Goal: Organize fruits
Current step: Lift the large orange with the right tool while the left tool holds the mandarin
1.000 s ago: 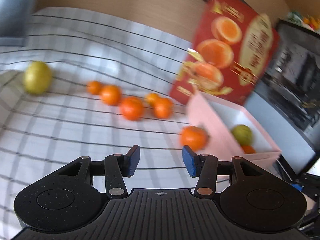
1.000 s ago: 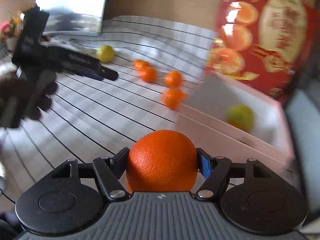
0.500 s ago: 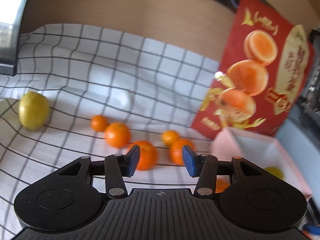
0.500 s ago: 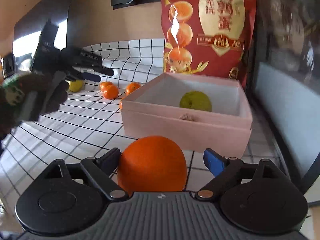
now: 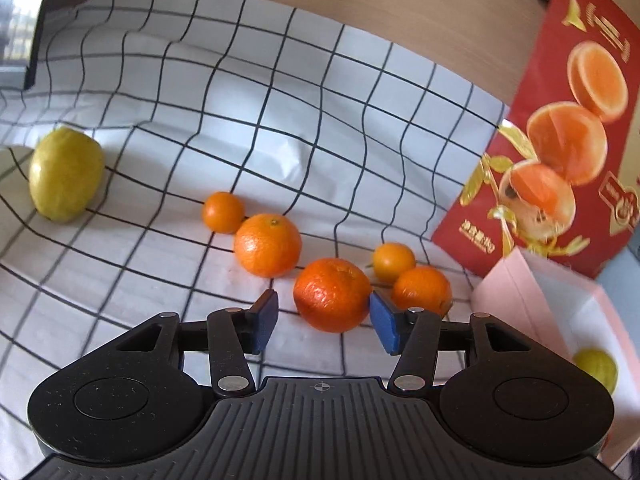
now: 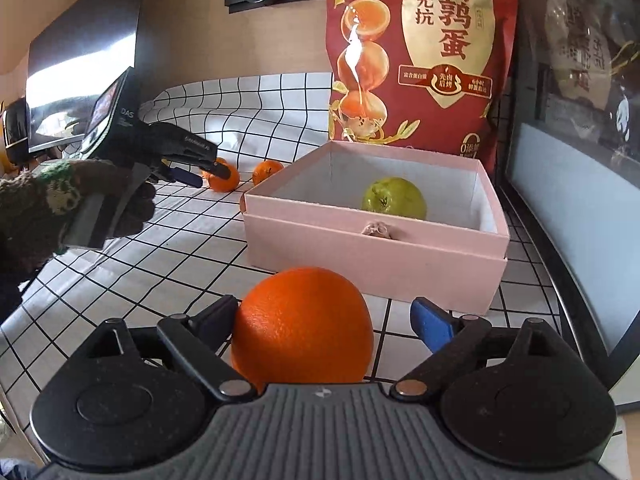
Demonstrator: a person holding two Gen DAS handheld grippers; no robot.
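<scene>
My left gripper point(image 5: 323, 321) is open around an orange point(image 5: 332, 294) on the checked cloth; its right pad touches the fruit, the left pad stands apart. Several more oranges point(image 5: 267, 245) lie beside it, and a yellow-green fruit point(image 5: 66, 174) sits far left. My right gripper point(image 6: 323, 325) is open, with a large orange point(image 6: 302, 330) resting against its left finger, just in front of the pink box point(image 6: 372, 240). The box holds a green fruit point(image 6: 394, 199). The left gripper also shows in the right wrist view point(image 6: 192, 168).
A red snack bag point(image 6: 420, 56) stands behind the box against the wall. A dark glass-fronted appliance point(image 6: 580, 160) is to the right of the box. A monitor point(image 6: 80, 64) stands at the far left.
My left gripper has moved down and in around an orange. My right gripper has opened; the large orange now rests loose against its left finger, near the box front.
</scene>
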